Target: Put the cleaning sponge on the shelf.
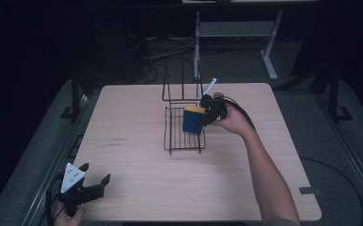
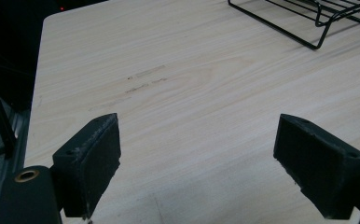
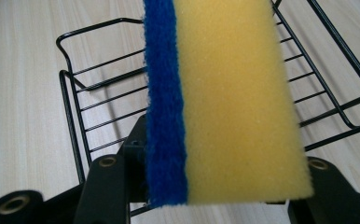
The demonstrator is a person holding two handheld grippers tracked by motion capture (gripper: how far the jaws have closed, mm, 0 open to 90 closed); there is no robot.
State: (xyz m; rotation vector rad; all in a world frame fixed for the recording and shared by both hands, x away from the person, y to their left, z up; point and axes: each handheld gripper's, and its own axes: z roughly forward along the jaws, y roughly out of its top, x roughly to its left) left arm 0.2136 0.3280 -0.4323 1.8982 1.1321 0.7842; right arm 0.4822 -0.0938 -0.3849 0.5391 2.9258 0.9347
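Observation:
A sponge (image 1: pixel 193 120), yellow with a blue scouring side, stands on edge over the black wire rack (image 1: pixel 184 141) in the middle of the table. My right gripper (image 1: pixel 203 113) comes at it from the right and is shut on it. In the right gripper view the sponge (image 3: pixel 234 102) sits between the two black jaws, with the wire rack (image 3: pixel 103 98) below it; the pads are hidden behind the sponge. My left gripper (image 1: pixel 96 172) hovers at the table's near left corner, open and holding nothing. Its pads (image 2: pixel 92 163) stand wide apart over bare wood.
The wooden table (image 1: pixel 132 188) has bare surface left of and in front of the rack. An upright wire frame (image 1: pixel 182 84) rises at the rack's far end, with a white stick (image 1: pixel 210 86) beside it. A corner of the rack (image 2: pixel 308 28) lies ahead of the left gripper.

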